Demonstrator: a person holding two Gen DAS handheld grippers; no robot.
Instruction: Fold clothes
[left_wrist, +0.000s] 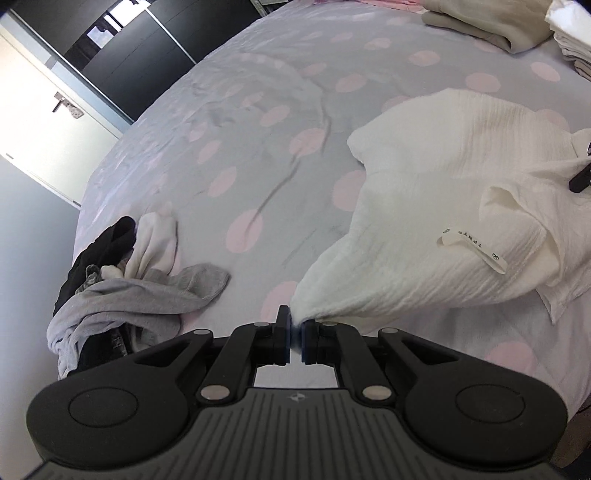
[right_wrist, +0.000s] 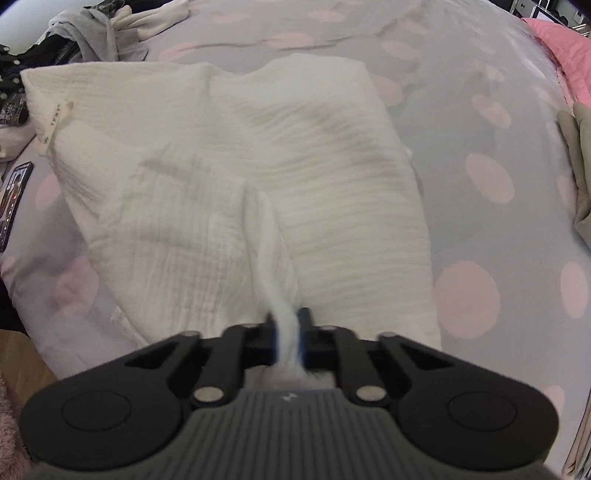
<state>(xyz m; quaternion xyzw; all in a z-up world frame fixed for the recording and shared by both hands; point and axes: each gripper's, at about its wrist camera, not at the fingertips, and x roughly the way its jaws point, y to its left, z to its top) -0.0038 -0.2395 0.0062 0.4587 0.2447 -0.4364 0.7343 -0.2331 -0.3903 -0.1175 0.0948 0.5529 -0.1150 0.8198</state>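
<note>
A polka-dot bed cover (right_wrist: 480, 122) is carrying a white crinkled garment (right_wrist: 258, 155), which is stretching away ahead of both grippers. The right gripper (right_wrist: 289, 332) is pinching its near edge, while the left gripper (left_wrist: 294, 332) is clenching one corner

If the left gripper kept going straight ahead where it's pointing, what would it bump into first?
The left gripper is already pinching the corner of the white crinkled cotton garment, so that cloth comes first. Past it lies the grey bedsheet with pink dots; depth is hard to judge here.
</note>
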